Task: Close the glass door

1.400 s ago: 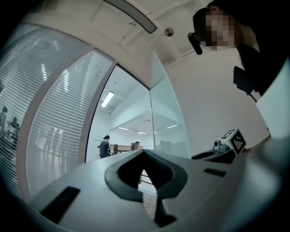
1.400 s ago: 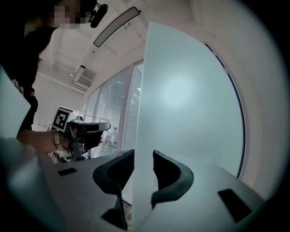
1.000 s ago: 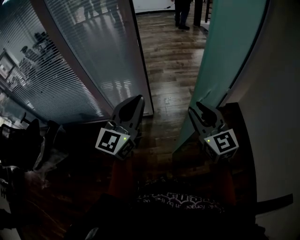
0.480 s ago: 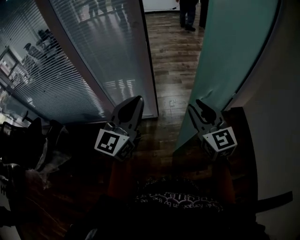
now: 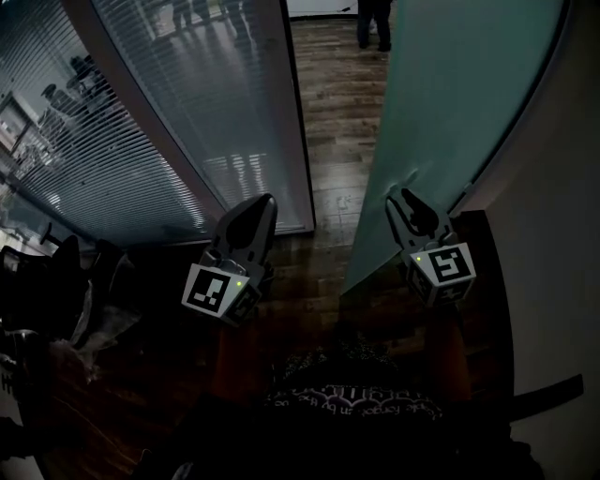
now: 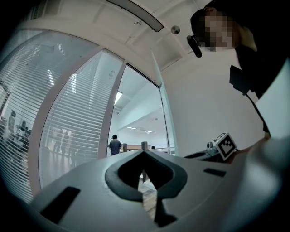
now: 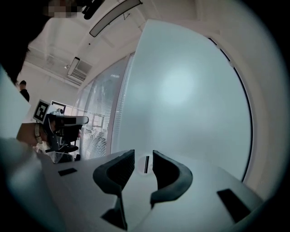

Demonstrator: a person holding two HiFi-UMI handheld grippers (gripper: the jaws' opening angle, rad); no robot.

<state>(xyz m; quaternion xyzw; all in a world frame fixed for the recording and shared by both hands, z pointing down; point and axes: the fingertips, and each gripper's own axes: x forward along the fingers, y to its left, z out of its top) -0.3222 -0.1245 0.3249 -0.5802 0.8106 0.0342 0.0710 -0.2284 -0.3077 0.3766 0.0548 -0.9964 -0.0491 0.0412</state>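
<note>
The frosted teal glass door [image 5: 441, 94] stands open on the right, its free edge running down to the wooden floor [image 5: 337, 112]. My right gripper [image 5: 405, 199] points at the door face close to that edge. In the right gripper view the door [image 7: 190, 90] fills the frame; the right gripper [image 7: 144, 156] is open by a narrow gap, and a small round fitting [image 7: 146, 164] with a dark slot shows between its jaws. My left gripper [image 5: 260, 204] hangs left of the doorway, shut and empty. In the left gripper view the left gripper [image 6: 144, 153] faces the opening, tips together.
A glass wall with blinds [image 5: 141, 112] bounds the doorway on the left. A white wall [image 5: 553, 234] runs behind the door on the right. A person [image 5: 375, 23] stands far down the corridor. Dark chairs [image 5: 56, 281] sit at the lower left.
My right gripper has moved forward, closer to the door face, and its jaws look narrower. The left gripper has drifted slightly left and down.
</note>
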